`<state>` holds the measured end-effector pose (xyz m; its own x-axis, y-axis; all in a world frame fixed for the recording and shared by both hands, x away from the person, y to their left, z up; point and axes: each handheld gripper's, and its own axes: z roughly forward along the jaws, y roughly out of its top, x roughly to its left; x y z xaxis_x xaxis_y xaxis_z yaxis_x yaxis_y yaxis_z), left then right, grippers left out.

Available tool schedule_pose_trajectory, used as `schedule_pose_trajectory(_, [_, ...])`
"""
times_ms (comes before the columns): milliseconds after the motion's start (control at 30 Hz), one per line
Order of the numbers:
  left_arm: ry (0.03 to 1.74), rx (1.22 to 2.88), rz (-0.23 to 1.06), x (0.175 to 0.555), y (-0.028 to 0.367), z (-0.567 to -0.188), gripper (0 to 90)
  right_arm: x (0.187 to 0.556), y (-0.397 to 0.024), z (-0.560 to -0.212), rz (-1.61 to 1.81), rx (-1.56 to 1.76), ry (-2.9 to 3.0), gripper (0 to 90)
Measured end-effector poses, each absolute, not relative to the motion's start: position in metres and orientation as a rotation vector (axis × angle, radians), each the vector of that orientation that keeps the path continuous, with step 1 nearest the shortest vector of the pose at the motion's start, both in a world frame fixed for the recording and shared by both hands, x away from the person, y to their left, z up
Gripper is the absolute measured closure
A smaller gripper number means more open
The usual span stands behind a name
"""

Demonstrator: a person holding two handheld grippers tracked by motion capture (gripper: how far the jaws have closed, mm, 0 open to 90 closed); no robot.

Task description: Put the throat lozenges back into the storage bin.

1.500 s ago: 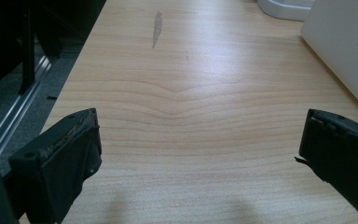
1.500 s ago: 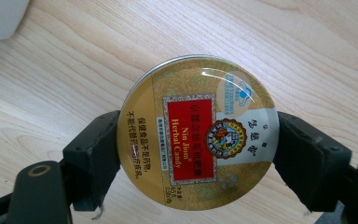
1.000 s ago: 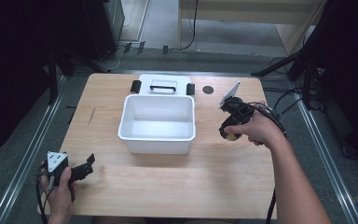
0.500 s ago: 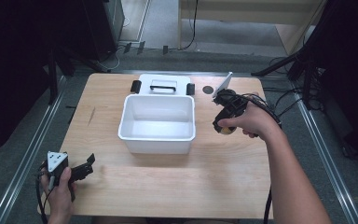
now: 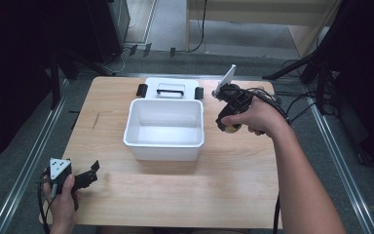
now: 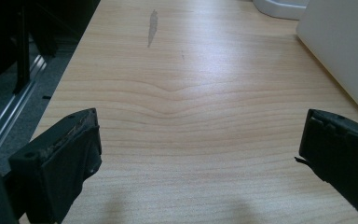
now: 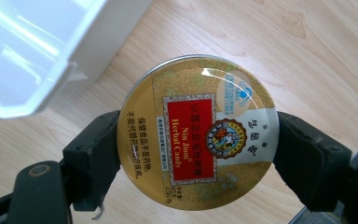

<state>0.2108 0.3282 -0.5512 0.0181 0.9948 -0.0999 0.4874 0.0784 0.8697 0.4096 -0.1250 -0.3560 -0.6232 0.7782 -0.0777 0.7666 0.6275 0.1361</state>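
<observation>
My right gripper [image 5: 230,126] is shut on a round yellow candy tin [image 7: 198,133] with a red label, both pads pressing its rim. It hangs above the table just right of the white bin [image 5: 164,127], whose corner [image 7: 25,56] fills the upper left of the right gripper view. A sliver of the tin [image 5: 232,128] peeks out under the hand in the high view. My left gripper [image 5: 85,178] rests near the table's front left corner, open, with only bare wood between its fingers [image 6: 60,163].
The white lid [image 5: 169,89] with a black handle and black side clips lies flat behind the bin. The bin's side wall [image 6: 340,51] stands at the right of the left gripper view. Cables trail off the table's right edge.
My right gripper has risen with the tin and drifted left and back, closer to the bin's right wall. The left gripper has stayed where it was.
</observation>
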Motion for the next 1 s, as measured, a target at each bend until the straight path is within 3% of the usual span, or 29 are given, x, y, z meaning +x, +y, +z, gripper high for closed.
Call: schedule_pose_trajectory(1000, [1.582,1.514,0.812,0.211,0.329,-0.551,0.0,0.414,-0.068,-0.342,0.167,1.098,2.784,20.6])
